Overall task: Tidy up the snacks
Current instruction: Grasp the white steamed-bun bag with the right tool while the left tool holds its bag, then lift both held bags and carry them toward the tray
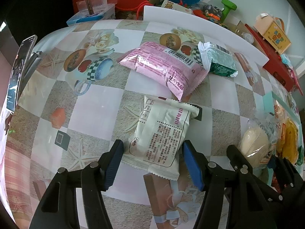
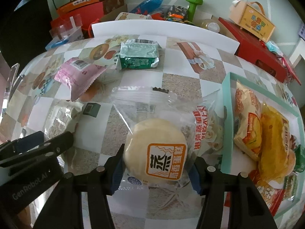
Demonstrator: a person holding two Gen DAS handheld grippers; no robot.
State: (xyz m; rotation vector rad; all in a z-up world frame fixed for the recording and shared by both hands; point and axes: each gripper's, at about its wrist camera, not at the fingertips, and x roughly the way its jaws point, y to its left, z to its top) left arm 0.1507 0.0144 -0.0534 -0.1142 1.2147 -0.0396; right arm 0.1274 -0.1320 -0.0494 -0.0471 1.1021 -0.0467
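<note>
Clear-wrapped bun (image 2: 154, 150), clamped by the right gripper (image 2: 155, 169), awaits the tray (image 2: 226, 122); left gripper (image 1: 152, 162) straddles a white packet (image 1: 162, 133), unclenched.

Even, soft daylight; faint shadows; strong fisheye bending, dark corners; glare on clear wrapper (image 2: 152, 103).

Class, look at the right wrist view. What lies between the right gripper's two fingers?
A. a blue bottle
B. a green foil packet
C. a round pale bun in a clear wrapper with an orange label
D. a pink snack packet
C: the right gripper has its blue pads on either side of the round pale bun in its clear wrapper with the orange label.
</note>
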